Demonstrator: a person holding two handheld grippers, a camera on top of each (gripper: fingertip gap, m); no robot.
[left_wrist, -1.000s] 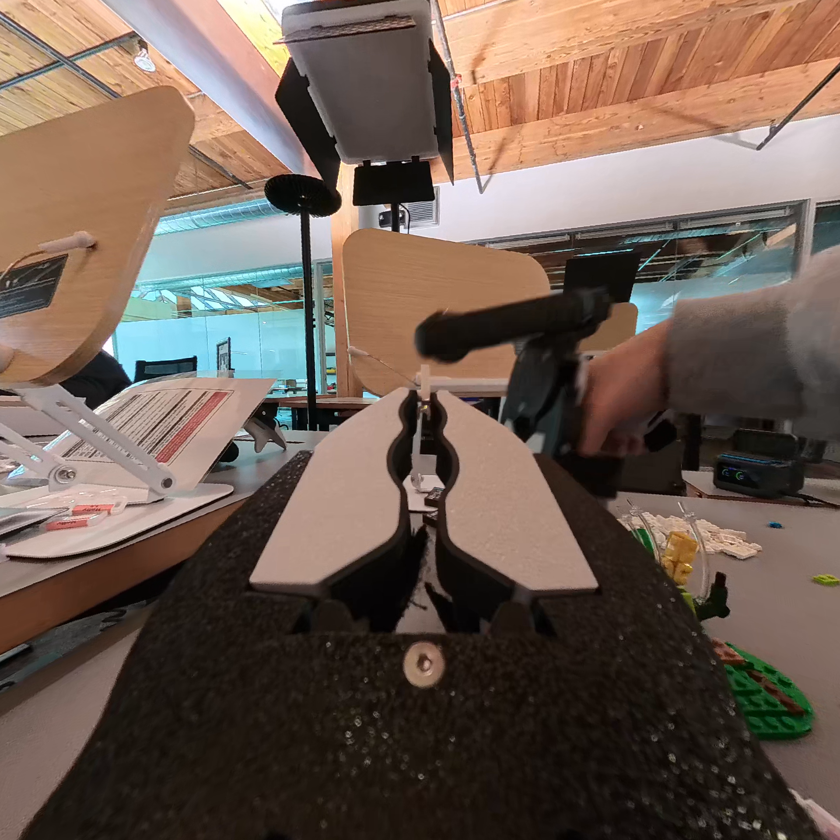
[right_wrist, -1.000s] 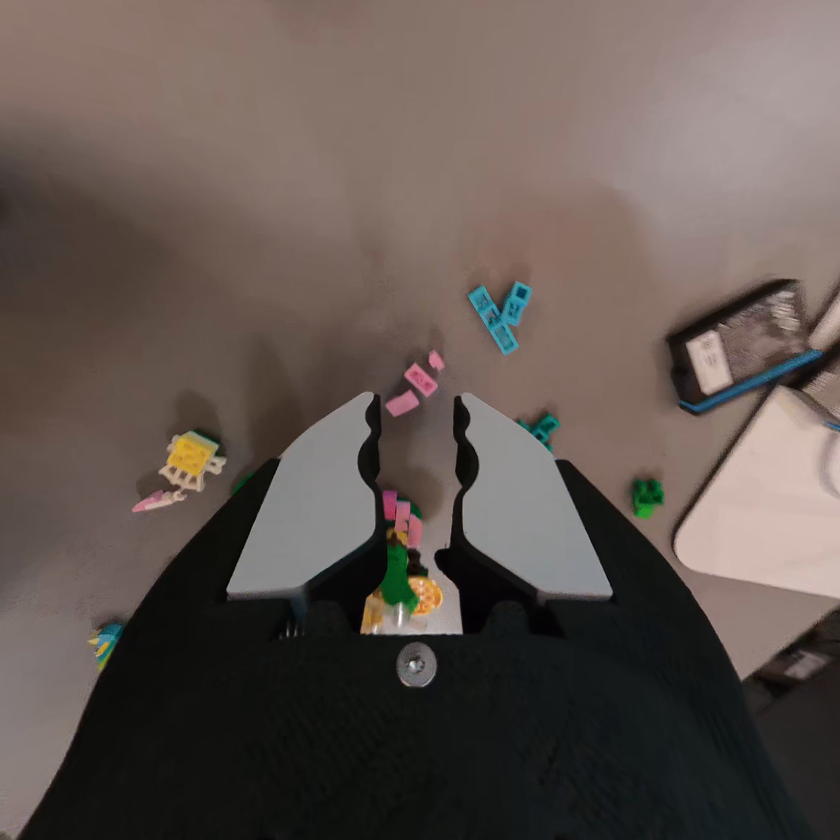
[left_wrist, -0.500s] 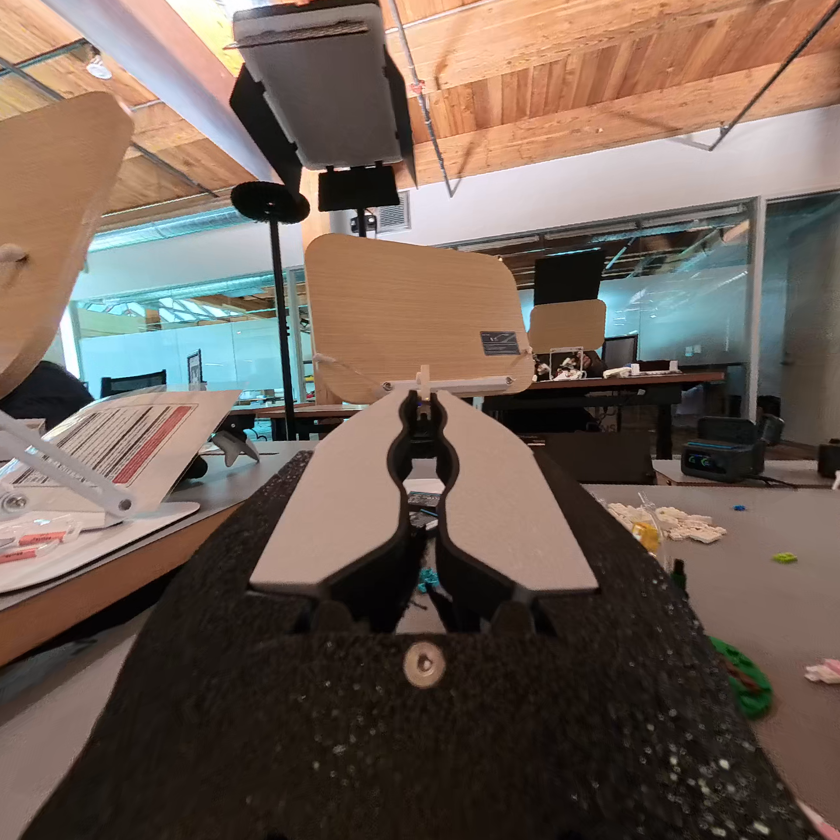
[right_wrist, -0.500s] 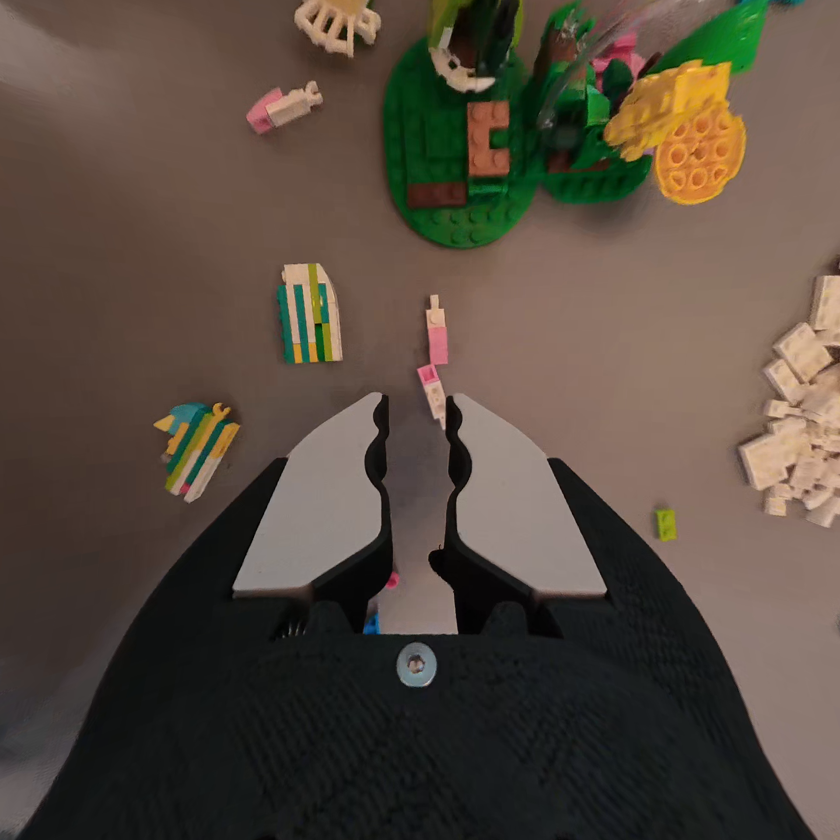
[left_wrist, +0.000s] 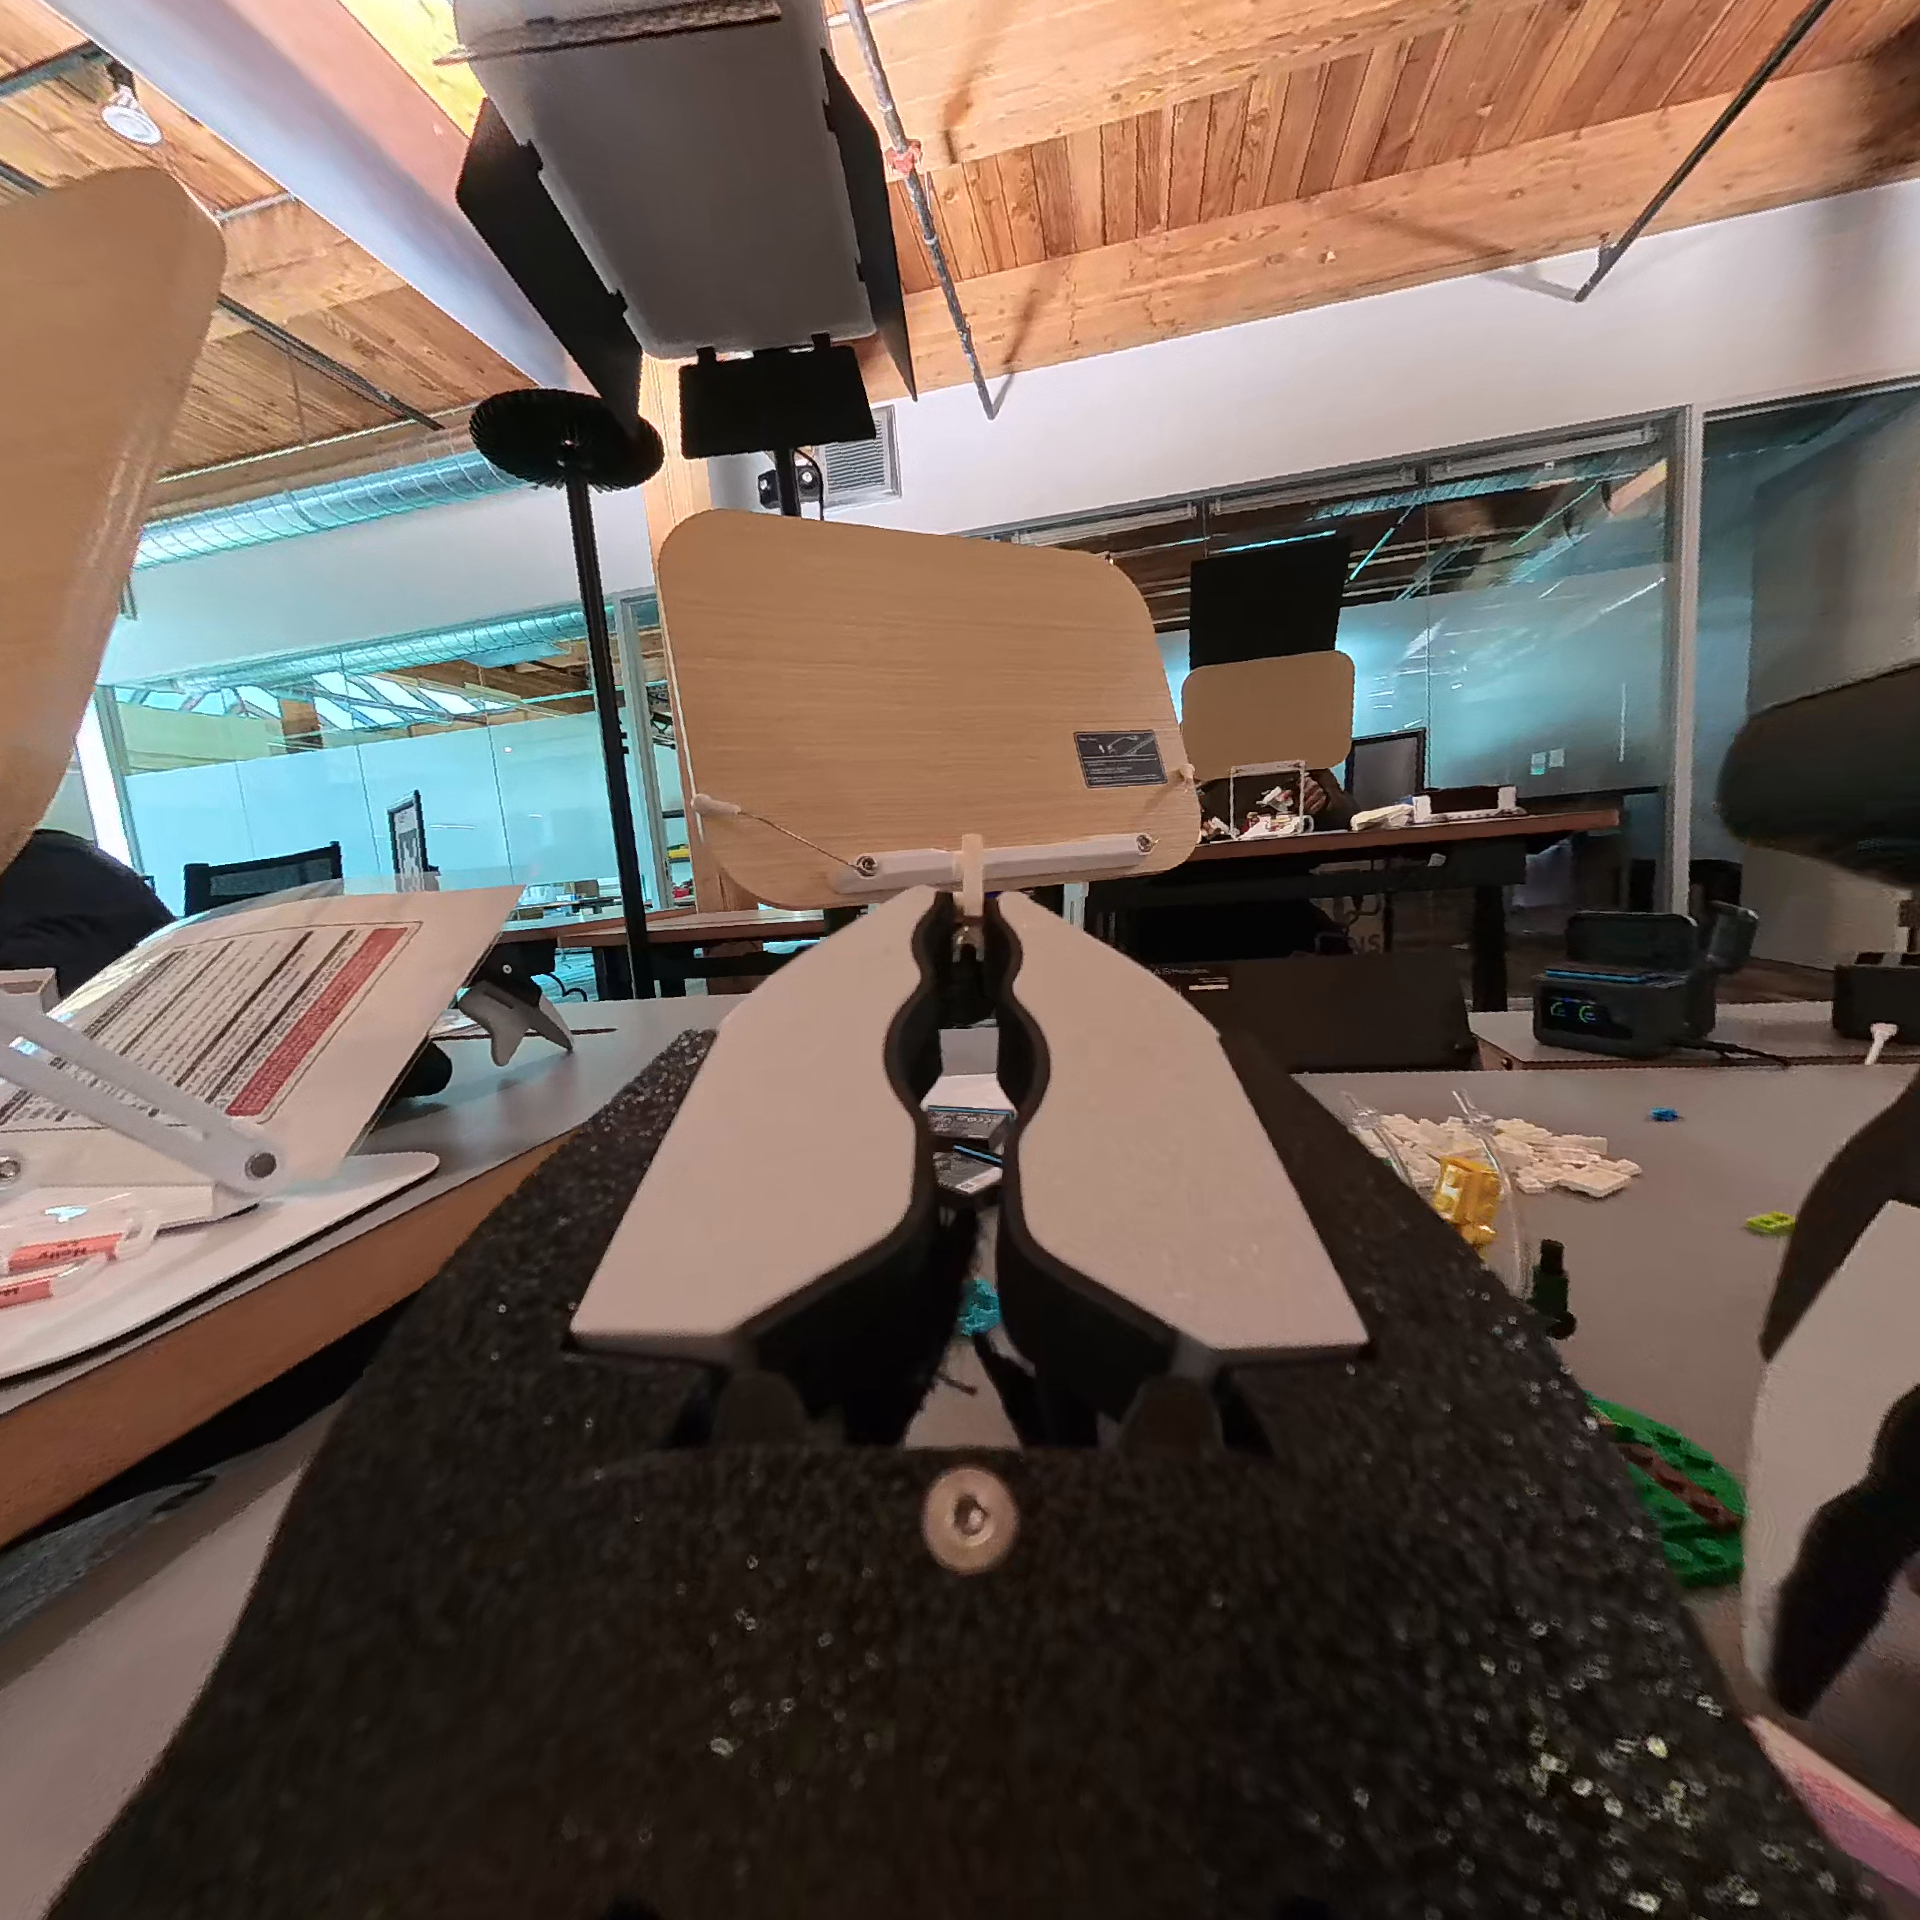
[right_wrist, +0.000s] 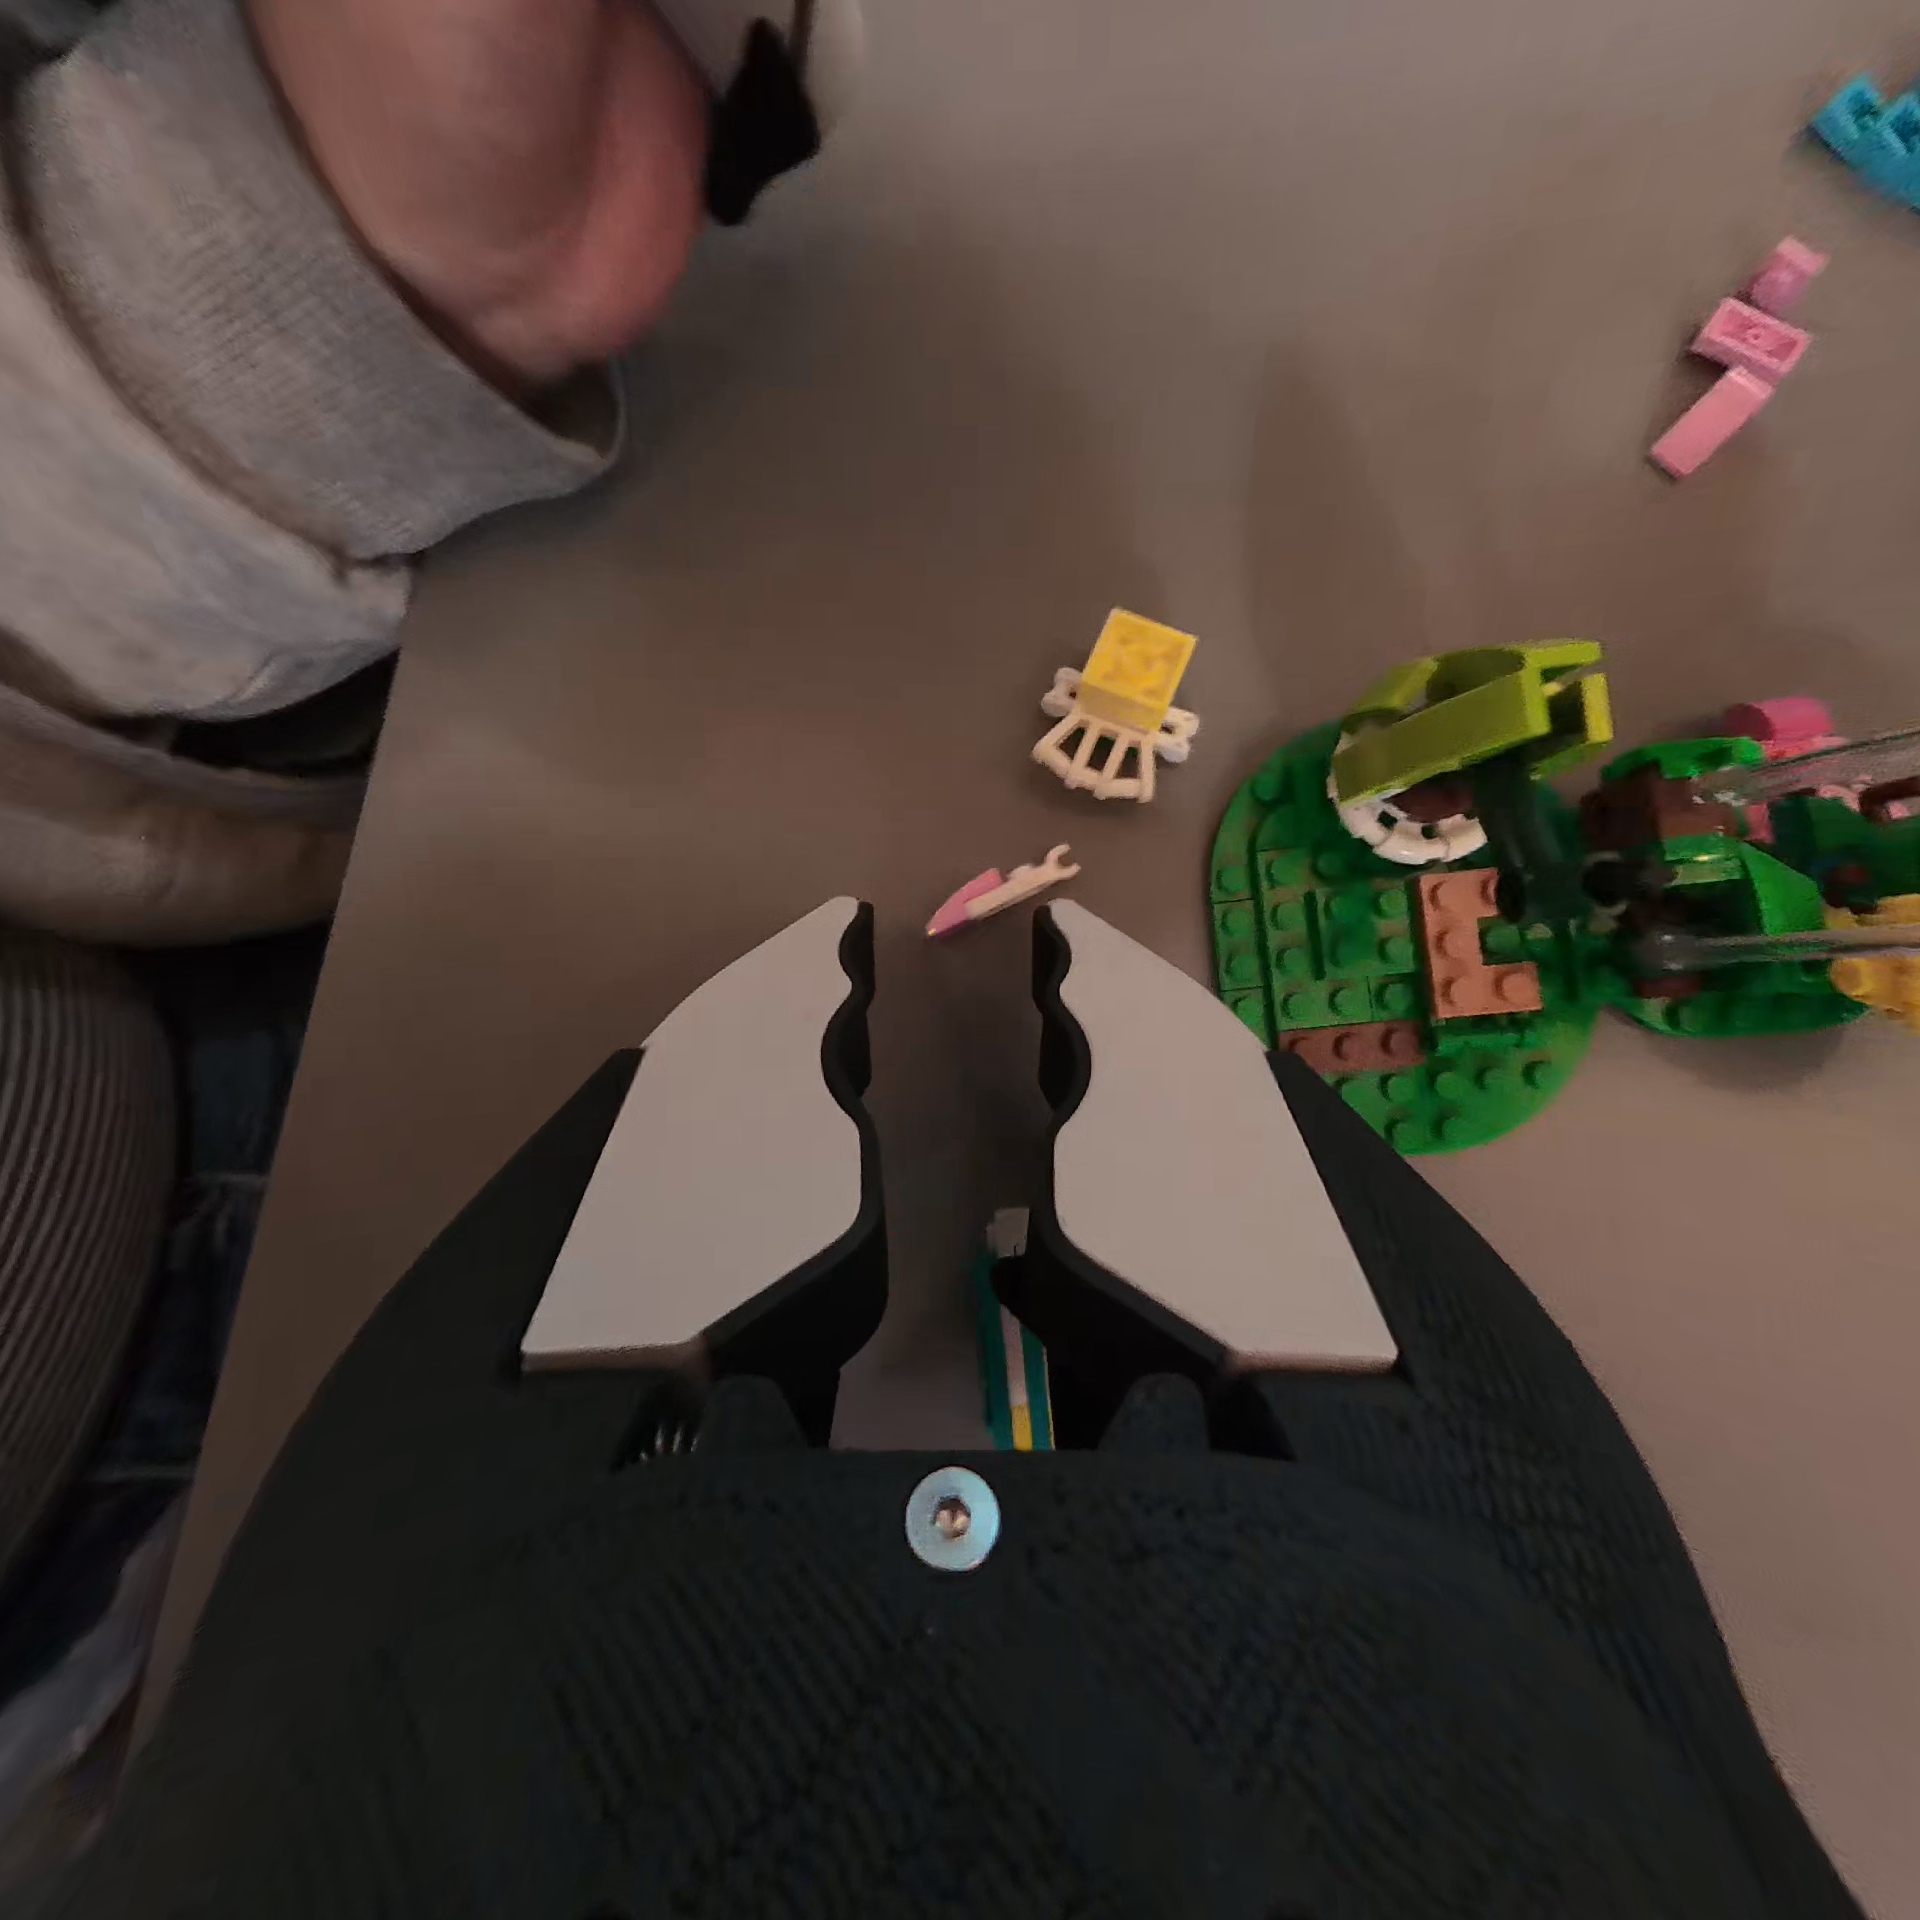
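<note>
Right gripper (right_wrist: 951, 920) is hanging released over the worktop (right_wrist: 935, 416), a pink-and-white piece (right_wrist: 997, 894) lying just beyond its tips at 12 o'clock. Left gripper (left_wrist: 966, 914) is pinching a small white piece (left_wrist: 969, 873) level above the worktop, presumably keeping it ready.

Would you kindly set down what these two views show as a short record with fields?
Setting: grey table strewn with toy bricks, in an office with a wooden ceiling.
Left gripper: raised, pointing level across the room; fingers nearly together on a small white piece at their tips.
Right gripper: above the table, pointing down; fingers apart, nothing between them.
Nearest to right gripper: pink-and-white piece, just beyond the fingertips, untouched.
Nearby: yellow-and-white piece; green baseplate build to the right.
Person: grey sleeve at upper left.
</note>
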